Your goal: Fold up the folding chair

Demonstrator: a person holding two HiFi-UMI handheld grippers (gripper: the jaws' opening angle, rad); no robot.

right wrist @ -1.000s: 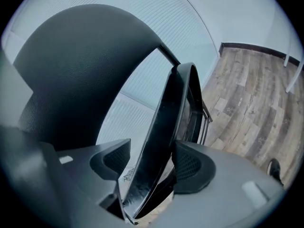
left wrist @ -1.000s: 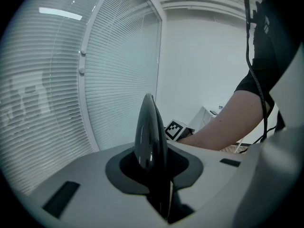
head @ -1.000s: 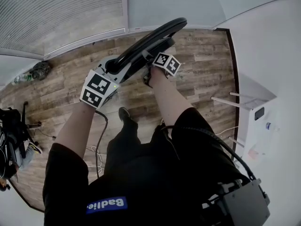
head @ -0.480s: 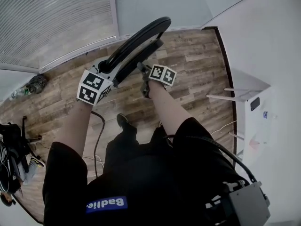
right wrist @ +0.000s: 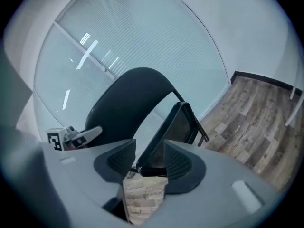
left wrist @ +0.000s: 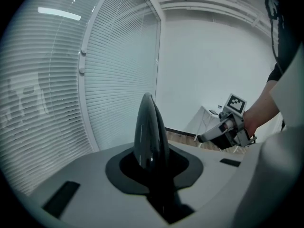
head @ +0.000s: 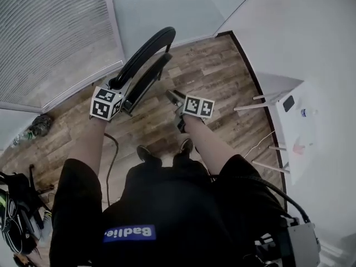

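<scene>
The black folding chair point(head: 146, 57) stands on the wood floor by the glass partition, its seat point(head: 146, 81) swung up close to the backrest. My left gripper point(head: 115, 95) is shut on the backrest's edge, which rises as a dark blade point(left wrist: 149, 132) between its jaws. My right gripper point(head: 177, 103) hangs in the air to the right of the chair, apart from it. Its jaws are closing with nothing between them; the seat point(right wrist: 173, 134) and backrest point(right wrist: 126, 101) show beyond the gap. The right gripper point(left wrist: 222, 133) also shows in the left gripper view.
A white table point(head: 289, 102) stands against the right wall. Blinds point(head: 50, 32) cover the glass partition behind the chair. A cable point(head: 111, 160) runs over the floor by the person's shoes point(head: 146, 153). A bag point(head: 33, 125) and dark gear point(head: 14, 216) lie at the left.
The right gripper has left the seat's edge and drawn up and away to the right. The seat has swung up closer to the backrest. The left gripper keeps its hold.
</scene>
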